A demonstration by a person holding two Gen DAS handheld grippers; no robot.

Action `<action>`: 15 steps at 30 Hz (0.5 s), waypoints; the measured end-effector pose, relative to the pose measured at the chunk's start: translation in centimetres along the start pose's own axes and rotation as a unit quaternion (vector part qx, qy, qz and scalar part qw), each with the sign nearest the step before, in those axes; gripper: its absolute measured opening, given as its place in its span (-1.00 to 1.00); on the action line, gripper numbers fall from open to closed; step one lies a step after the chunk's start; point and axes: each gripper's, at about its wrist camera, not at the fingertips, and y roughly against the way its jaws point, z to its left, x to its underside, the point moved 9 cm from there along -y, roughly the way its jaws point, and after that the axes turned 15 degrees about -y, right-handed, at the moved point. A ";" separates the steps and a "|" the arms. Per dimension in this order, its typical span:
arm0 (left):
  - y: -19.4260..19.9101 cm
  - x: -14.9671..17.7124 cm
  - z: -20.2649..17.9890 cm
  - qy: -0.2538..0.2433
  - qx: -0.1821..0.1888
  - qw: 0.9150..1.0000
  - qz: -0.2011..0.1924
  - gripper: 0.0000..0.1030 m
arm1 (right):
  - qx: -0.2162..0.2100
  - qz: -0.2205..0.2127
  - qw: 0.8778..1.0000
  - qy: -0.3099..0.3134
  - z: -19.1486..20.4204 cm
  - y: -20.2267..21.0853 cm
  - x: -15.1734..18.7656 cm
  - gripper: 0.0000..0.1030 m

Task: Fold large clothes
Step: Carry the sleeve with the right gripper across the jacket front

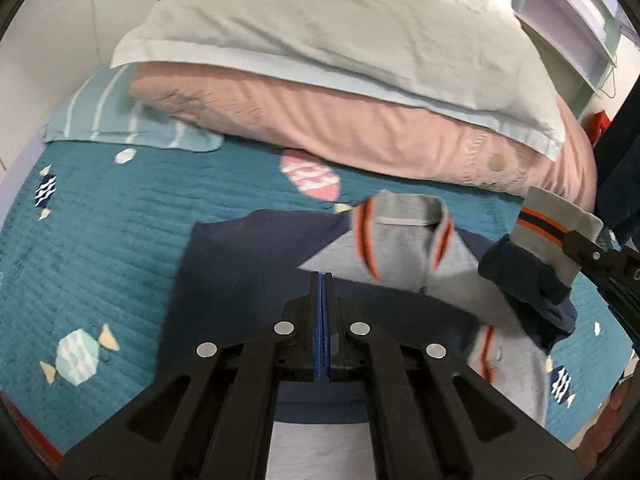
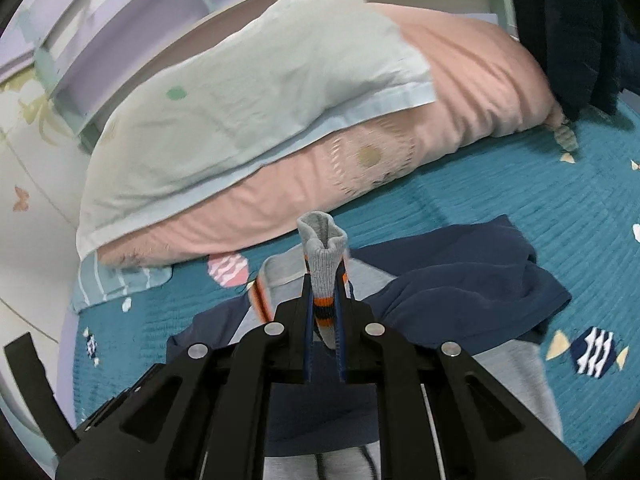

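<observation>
A navy and grey polo shirt [image 1: 248, 280] with orange-striped collar [image 1: 404, 236] lies on the teal bedspread [image 1: 100, 256], its left side folded inward. My left gripper [image 1: 322, 276] is shut and empty, hovering over the shirt's middle. My right gripper [image 2: 323, 280] is shut on the shirt's grey cuff [image 2: 325, 256] with orange and navy stripes, holding the right sleeve [image 1: 532, 280] lifted above the shirt's right side. The right gripper also shows at the right edge of the left wrist view [image 1: 576, 242]. The navy sleeve cloth [image 2: 460, 280] bunches beneath it.
A white pillow [image 1: 340, 32] lies on a pink pillow [image 1: 360, 120] at the bed's head. A blue striped cloth [image 1: 120, 116] lies at the far left. A lilac headboard shelf [image 2: 100, 44] runs behind. Dark clothing [image 2: 568, 28] hangs at the right.
</observation>
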 end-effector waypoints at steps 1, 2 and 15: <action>0.0 0.6 0.7 0.003 -0.003 1.000 0.004 -0.99 | 0.001 0.005 1.000 0.005 0.6 -0.6 0.8 -0.84; 0.0 1.0 1.2 0.005 -0.005 1.000 0.007 -0.99 | 0.001 0.014 1.000 0.012 1.1 -1.3 1.8 -0.84; -1.4 5.8 7.4 0.076 -0.017 0.996 0.045 -0.75 | -0.064 0.240 0.969 -0.011 1.1 -7.7 13.1 -0.02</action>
